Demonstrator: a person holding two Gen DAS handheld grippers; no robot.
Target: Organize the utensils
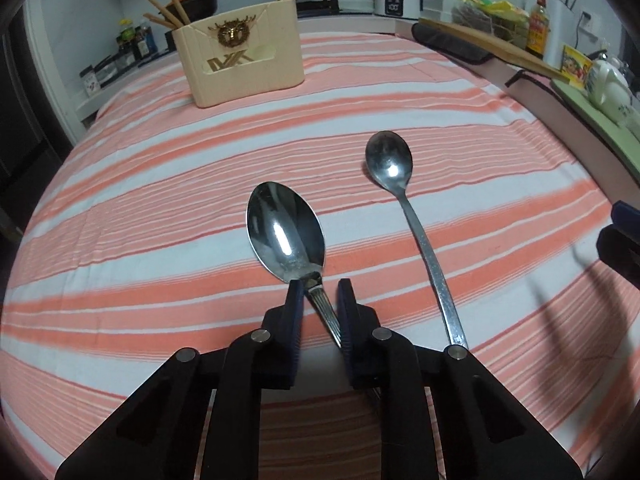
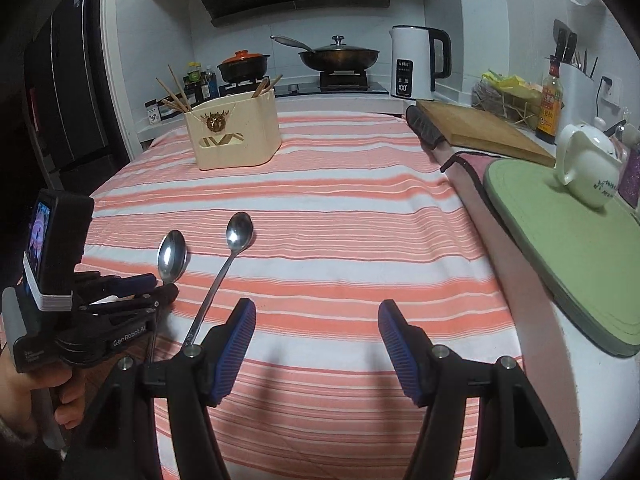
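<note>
- The left gripper [image 1: 320, 292] points down at the striped cloth [image 1: 160, 184], and its jaws are nearly closed around the neck of the big spoon [image 1: 286, 236]. The handle runs slantwise between the pads; it touches the right pad, but whether the left pad presses on it I cannot tell.
- In the right wrist view a hand [image 2: 24, 396] holds the left gripper [image 2: 166, 286] by its grip at the left edge; only a part of the hand shows.
- The right gripper [image 2: 318, 320] is tilted down over bare cloth [image 2: 360, 240]; its jaws stand wide apart with nothing between them.
- The big spoon's handle end is hidden under the left gripper. The end of the thin spoon [image 1: 412, 216] is covered by the gripper's frame in both views.
- Both spoons are shiny steel, lying bowl up on the cloth, side by side and apart. The big spoon has a wide oval bowl and a ribbed handle; the thin spoon [image 2: 228, 264], to its right, has a small bowl and a long narrow handle.
- The beige holder [image 1: 240, 60] stands at the far end of the cloth, well apart from the spoons, with chopsticks [image 1: 160, 4] leaning in it.
</note>
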